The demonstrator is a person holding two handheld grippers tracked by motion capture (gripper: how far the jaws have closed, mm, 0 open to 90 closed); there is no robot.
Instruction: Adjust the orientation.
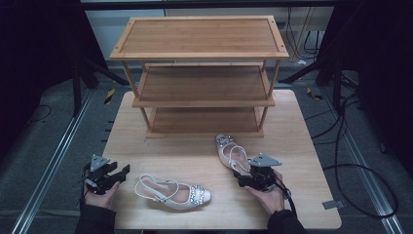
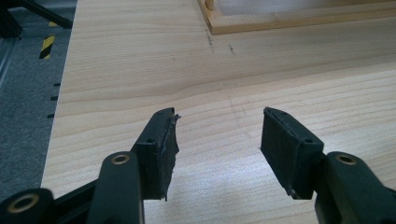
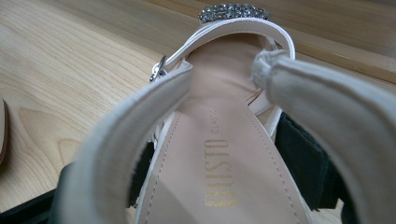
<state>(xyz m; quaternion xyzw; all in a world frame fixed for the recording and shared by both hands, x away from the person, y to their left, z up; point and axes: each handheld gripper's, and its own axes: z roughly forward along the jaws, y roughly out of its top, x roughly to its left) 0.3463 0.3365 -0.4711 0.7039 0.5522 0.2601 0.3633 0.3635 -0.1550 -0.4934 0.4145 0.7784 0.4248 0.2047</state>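
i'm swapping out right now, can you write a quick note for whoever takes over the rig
Left gripper: open, nothing between the jaws, near the table's front left.
Right gripper: jaws either side of the heel end of the right shoe; whether the pads press is unclear.
Left shoe lies on the table at the front.
Shoe rack: all shelves bare.
Left: probably both shoes onto the rack.

Heel strap (image 3: 140, 121) blurred, jaws half-hidden

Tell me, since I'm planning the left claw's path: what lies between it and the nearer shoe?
Bare table. In the high view, nothing sits between the left claw and the nearer shoe.
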